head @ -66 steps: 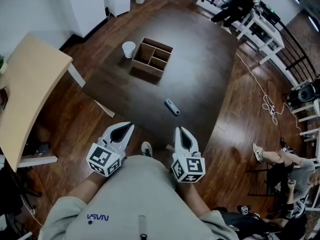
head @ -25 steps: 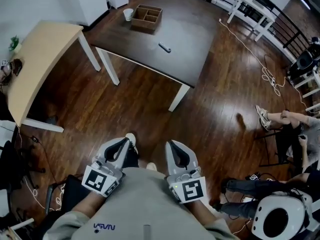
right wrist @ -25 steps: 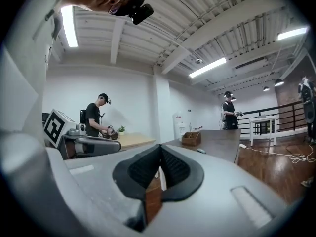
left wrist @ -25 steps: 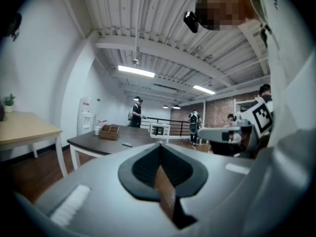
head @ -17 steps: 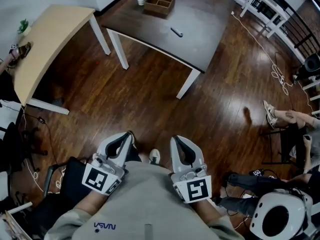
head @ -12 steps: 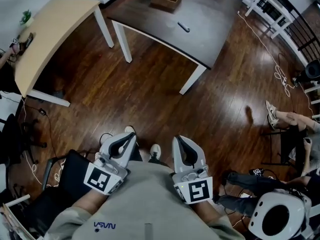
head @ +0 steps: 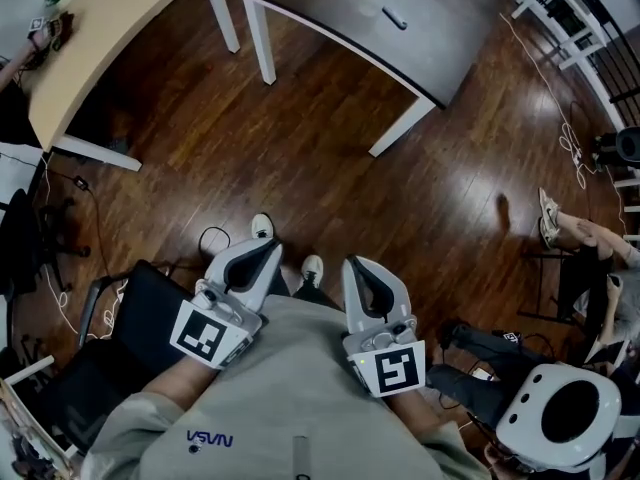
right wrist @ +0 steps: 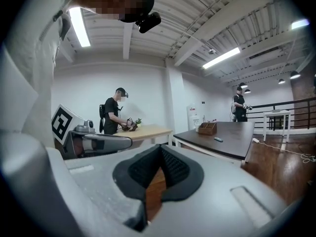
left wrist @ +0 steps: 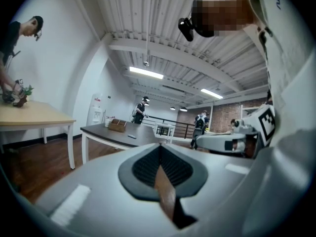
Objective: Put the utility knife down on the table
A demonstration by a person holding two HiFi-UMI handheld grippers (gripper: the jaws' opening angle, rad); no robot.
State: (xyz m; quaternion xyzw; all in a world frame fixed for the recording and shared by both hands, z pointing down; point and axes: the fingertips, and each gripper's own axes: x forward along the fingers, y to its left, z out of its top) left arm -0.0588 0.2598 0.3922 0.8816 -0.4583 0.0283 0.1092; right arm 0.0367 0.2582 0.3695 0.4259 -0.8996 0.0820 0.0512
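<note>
Knife job looks done: utility knife [head: 395, 17] lies flat on the dark worktop [head: 450, 43], inboard of the near edge and well apart from both grippers. Left gripper [head: 270, 250] and right gripper [head: 356, 266] sit close against the torso, fingers together on each, nothing between them. So drop or slip risk on the knife is low. My read is that only a knock to the worktop or its white leg [head: 402, 128] would shift it. The real hazard is footing. There's a cable loop [head: 210, 240] on the floor just beside a shoe [head: 262, 226] and a black chair [head: 115, 363] close on the left. On the right are a white round object [head: 560, 418] (can't tell what) and a seated person's legs [head: 575, 233]. A blind step could snag or bump any of these. Open room: wide bare wood floor [head: 300, 158] between the person and the worktop, bounded on the left by the light-wood table [head: 110, 38].
</note>
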